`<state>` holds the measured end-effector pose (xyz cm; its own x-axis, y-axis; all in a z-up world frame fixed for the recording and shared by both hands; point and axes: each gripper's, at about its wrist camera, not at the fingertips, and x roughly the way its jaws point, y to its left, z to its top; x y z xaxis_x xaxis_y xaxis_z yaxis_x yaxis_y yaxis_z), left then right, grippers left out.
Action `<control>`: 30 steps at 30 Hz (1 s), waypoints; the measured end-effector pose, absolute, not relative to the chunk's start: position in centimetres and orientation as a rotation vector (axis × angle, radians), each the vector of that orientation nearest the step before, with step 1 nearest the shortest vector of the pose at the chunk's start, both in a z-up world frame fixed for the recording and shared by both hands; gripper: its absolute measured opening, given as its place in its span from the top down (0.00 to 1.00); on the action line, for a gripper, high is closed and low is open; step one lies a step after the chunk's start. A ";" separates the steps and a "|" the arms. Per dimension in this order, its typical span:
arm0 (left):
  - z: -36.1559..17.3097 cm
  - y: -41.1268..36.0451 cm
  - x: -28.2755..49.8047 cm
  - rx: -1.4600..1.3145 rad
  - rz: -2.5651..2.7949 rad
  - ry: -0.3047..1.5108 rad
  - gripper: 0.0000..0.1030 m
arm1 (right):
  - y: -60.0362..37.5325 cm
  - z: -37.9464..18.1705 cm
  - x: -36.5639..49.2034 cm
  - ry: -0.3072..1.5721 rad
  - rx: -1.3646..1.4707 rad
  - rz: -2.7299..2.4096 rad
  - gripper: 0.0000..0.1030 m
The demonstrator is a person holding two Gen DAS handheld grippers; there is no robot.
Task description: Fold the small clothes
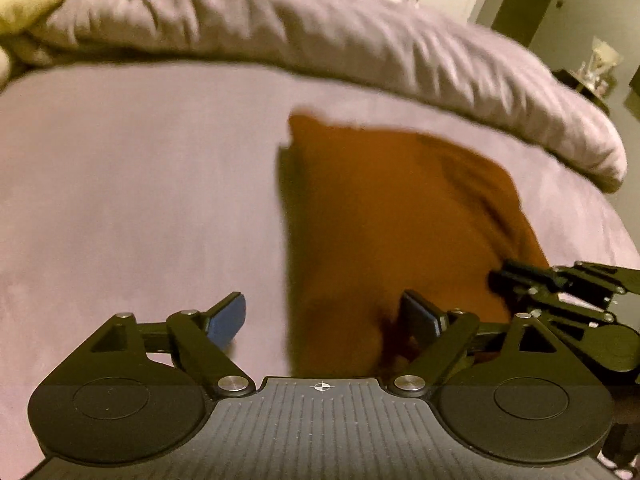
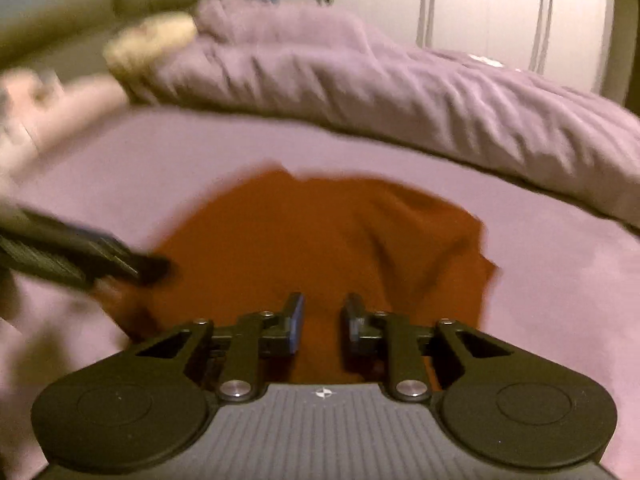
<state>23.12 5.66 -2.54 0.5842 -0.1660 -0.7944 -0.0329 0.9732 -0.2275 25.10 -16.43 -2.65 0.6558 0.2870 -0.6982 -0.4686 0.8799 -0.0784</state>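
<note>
We see a rust-orange small cloth garment (image 1: 396,208) lying flat on the pale mauve bed sheet (image 1: 140,200), in front of a rumpled mauve quilt (image 1: 360,40) that runs across the far side of the bed.

Left gripper (image 1: 324,316): its jaws stand wide apart. In the left wrist view the near left edge of the garment lies between the blue pads (image 1: 228,320), but neither pad presses on it. We cannot tell whether the right-hand pad touches the fabric.

Right gripper (image 2: 322,324): its jaws stand close together with a narrow gap between them. In the right wrist view the garment fills the gap behind the fingers; the picture is blurred, and we cannot tell whether any fabric is pinched. In the left wrist view this gripper shows at the garment's near right edge.

Background: white wardrobe doors (image 2: 480,12) stand beyond the bed, and a cream patterned pillow (image 2: 152,40) lies at the quilt's left end.
</note>
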 end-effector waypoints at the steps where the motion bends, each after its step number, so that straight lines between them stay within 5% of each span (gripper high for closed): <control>1: -3.0 5.4 23.2 -0.219 -0.081 0.960 0.13 | -16.9 -3.1 24.9 0.735 -0.271 0.425 0.88; 11: -4.5 4.1 23.1 -0.180 -0.001 1.034 0.03 | -17.1 -3.1 24.4 0.724 -0.175 0.397 0.89; 30: 1.1 0.8 15.4 -0.040 0.070 0.975 0.01 | -19.1 -1.9 18.1 0.943 -0.061 0.199 0.56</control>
